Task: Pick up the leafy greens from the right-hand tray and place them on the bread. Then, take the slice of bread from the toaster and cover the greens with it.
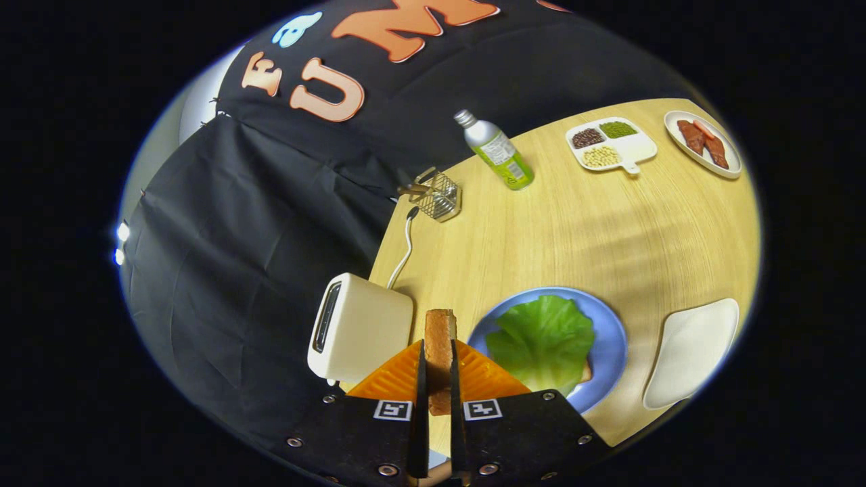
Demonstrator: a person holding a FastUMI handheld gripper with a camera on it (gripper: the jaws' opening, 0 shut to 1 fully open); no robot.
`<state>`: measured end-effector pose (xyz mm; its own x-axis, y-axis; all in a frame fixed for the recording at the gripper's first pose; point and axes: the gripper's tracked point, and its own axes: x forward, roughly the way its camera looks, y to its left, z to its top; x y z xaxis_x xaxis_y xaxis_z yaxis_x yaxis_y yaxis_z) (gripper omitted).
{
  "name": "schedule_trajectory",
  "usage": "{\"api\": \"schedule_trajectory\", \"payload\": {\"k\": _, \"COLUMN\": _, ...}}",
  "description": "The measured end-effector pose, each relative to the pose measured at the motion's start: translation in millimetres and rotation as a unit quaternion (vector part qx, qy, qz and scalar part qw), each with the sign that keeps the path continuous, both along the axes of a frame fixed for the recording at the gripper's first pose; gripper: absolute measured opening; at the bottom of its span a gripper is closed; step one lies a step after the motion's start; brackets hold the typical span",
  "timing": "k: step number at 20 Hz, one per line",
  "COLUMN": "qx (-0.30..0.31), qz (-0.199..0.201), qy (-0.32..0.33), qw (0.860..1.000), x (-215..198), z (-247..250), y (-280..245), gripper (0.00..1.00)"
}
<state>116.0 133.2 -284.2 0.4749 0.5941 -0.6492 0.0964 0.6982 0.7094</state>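
My gripper is shut on a slice of bread, held on edge between both fingers above the table. The cream toaster stands just to the left of the fingers, its slot facing away to the left. Right of the fingers lies a blue plate with a green lettuce leaf spread over another bread slice, of which only a corner peeks out under the leaf. Beyond the plate to the right sits a bare white tray.
On the wooden table further off stand a green bottle, a small wire basket, a white divided dish of beans and a white plate of sausage pieces. The toaster's cord runs back toward the basket.
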Motion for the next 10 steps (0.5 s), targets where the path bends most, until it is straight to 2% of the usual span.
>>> {"api": "schedule_trajectory", "payload": {"k": 3, "qx": 0.004, "qz": -0.009, "qy": 0.012, "qw": 1.0, "x": -4.8, "z": -19.4, "y": -13.0, "gripper": 0.13}}
{"api": "schedule_trajectory", "payload": {"k": 10, "qx": 0.004, "qz": -0.002, "qy": 0.045, "qw": 0.999, "x": -16.4, "z": -57.7, "y": -26.1, "gripper": 0.13}}
